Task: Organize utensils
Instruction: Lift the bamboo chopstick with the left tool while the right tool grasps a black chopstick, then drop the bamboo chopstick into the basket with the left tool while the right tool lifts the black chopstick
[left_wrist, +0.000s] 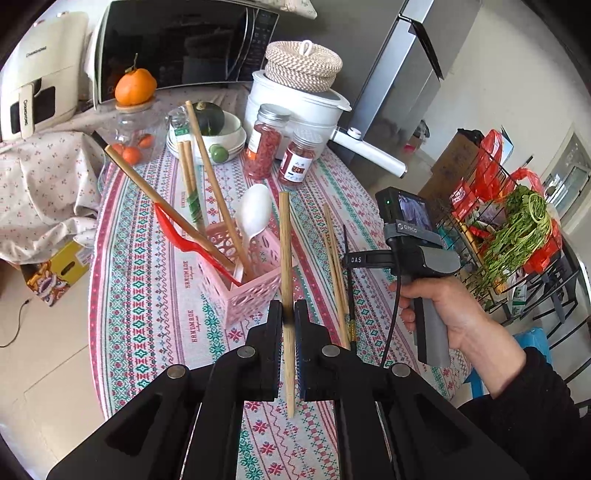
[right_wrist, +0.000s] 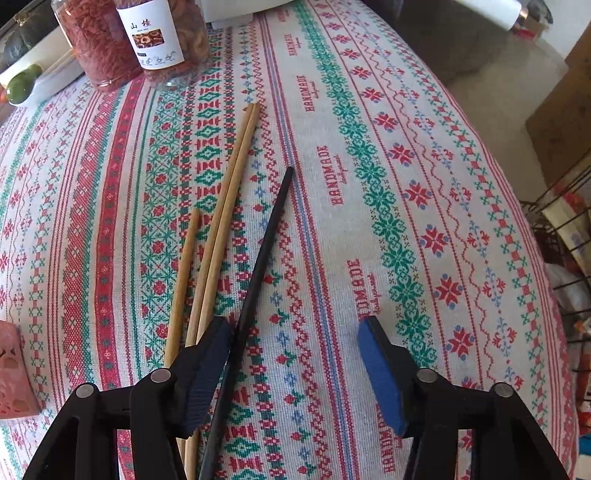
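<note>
My left gripper (left_wrist: 289, 310) is shut on a wooden chopstick (left_wrist: 286, 258) and holds it upright above the table, just right of a pink lattice holder (left_wrist: 251, 291). The holder contains several wooden chopsticks, a white spoon (left_wrist: 253, 214) and a red spoon (left_wrist: 188, 243). My right gripper (right_wrist: 295, 332) is open and low over the patterned tablecloth (right_wrist: 406, 184). A black chopstick (right_wrist: 258, 266) lies against its left finger (right_wrist: 207, 354). Wooden chopsticks (right_wrist: 221, 206) lie just left of it. The right gripper also shows in the left wrist view (left_wrist: 349, 258).
Two jars of dried red fruit (left_wrist: 273, 147) stand behind the holder, with stacked bowls (left_wrist: 218, 136), a white cooker (left_wrist: 295, 103) and a microwave (left_wrist: 181, 44) further back. A wire rack with greens (left_wrist: 517, 229) stands off the table's right edge.
</note>
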